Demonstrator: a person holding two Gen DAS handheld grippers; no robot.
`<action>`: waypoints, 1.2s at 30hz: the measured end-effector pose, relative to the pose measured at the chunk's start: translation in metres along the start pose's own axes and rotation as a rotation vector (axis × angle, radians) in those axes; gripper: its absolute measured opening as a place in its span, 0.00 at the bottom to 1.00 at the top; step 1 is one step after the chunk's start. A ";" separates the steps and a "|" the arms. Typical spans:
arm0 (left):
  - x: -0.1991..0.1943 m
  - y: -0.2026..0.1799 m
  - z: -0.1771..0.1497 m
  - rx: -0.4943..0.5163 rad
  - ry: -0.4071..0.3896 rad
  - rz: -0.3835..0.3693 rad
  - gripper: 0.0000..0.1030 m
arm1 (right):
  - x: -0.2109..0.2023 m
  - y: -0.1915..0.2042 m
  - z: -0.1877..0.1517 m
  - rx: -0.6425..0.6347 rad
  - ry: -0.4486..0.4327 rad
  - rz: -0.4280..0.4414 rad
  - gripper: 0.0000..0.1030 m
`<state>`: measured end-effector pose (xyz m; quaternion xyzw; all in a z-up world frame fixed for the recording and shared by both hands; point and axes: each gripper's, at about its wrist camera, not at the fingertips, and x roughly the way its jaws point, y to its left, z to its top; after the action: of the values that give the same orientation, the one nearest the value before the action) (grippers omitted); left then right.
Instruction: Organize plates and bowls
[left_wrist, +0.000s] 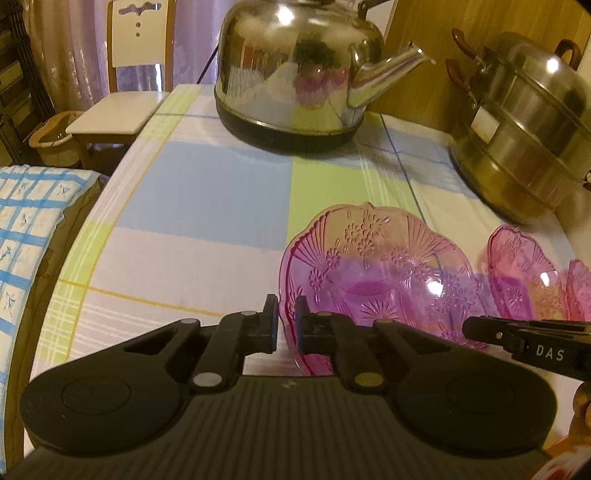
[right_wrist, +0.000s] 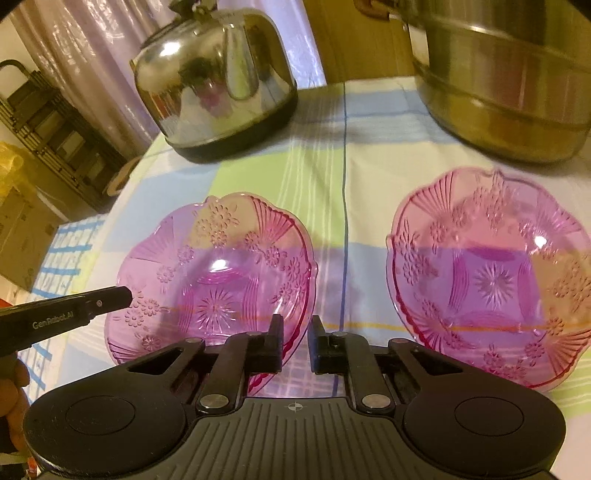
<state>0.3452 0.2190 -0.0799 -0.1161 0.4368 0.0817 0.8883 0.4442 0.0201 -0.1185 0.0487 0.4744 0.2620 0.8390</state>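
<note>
Clearly, in the left wrist view, the left tool (left_wrist: 286, 317) sits at the lower middle of the frame with its two fingers clenched on the near-left rim of a pink glass bowl (left_wrist: 380, 273), one finger outside the rim and one inside. That bowl rests on the checked cloth of the counter (left_wrist: 207, 206), right of centre. A second pink bowl (left_wrist: 524, 273) shows at the right edge, partly cut off. The right tool (left_wrist: 476, 328) reaches in from the lower right, its tip at the near-right rim of the first bowl. A steel kettle (left_wrist: 295, 74) stands at the upper middle and a steel steamer pot (left_wrist: 524, 140) at the upper right. A chair (left_wrist: 136, 74) stands at the upper left.

In the right wrist view, the right tool's fingers stand at the lower middle, drawn close together over the first bowl's right rim; the pink edge runs between them, gripped. This bowl lies left of centre, the second bowl right of centre, well apart from it on the cloth. The left tool enters from the left edge, its tip on the first bowl's rim. The kettle stands at the upper left, the steamer pot at the upper right.
</note>
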 end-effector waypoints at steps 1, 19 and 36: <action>-0.003 -0.002 0.001 0.004 -0.010 -0.001 0.07 | -0.003 0.001 0.000 -0.003 -0.009 0.000 0.13; -0.023 -0.085 0.022 0.071 -0.105 -0.125 0.07 | -0.083 -0.044 0.002 0.004 -0.174 -0.090 0.13; 0.031 -0.179 0.022 0.175 -0.067 -0.197 0.08 | -0.104 -0.121 0.002 0.065 -0.189 -0.251 0.13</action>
<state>0.4245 0.0545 -0.0673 -0.0775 0.3987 -0.0404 0.9129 0.4501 -0.1337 -0.0776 0.0406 0.4037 0.1338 0.9041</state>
